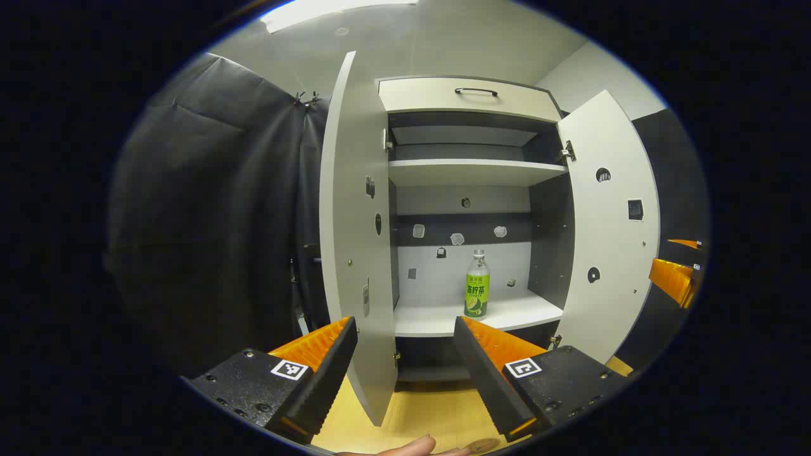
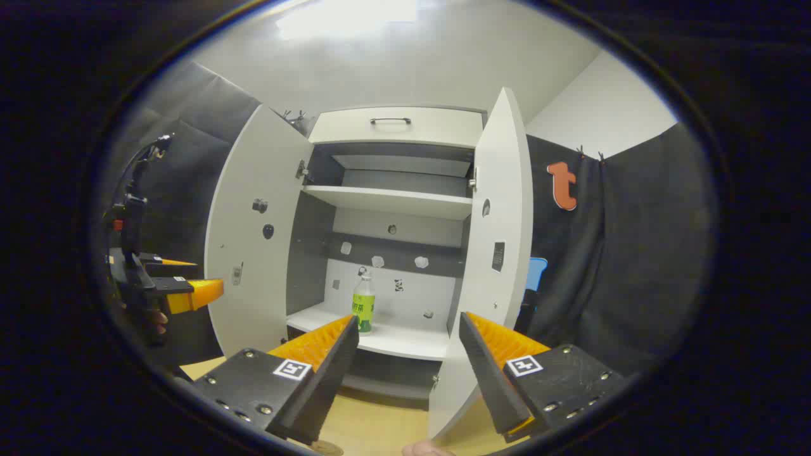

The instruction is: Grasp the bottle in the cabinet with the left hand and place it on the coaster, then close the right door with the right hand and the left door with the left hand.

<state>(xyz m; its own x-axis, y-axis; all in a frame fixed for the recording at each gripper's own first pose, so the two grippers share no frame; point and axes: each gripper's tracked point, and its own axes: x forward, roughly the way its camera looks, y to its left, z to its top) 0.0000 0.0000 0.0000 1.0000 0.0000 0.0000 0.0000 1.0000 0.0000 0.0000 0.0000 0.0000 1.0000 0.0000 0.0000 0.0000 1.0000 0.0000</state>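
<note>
Black cloth walls flank the white cabinet (image 1: 469, 209). In the left gripper view, the left tongs (image 1: 405, 342) gape empty; the green-labelled bottle (image 1: 477, 285) stands upright on the lower shelf (image 1: 431, 320). In the right gripper view, the right tongs (image 2: 408, 345) also gape empty, and the right door (image 2: 497, 253) juts out. The bottle looks top-heavy: a skewed reach could tip it.

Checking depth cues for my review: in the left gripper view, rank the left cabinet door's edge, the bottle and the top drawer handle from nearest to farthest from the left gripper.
1. left door, edge just beyond the left gripper.
2. bottle, on the lower shelf inside.
3. drawer handle, high at the top.
</note>
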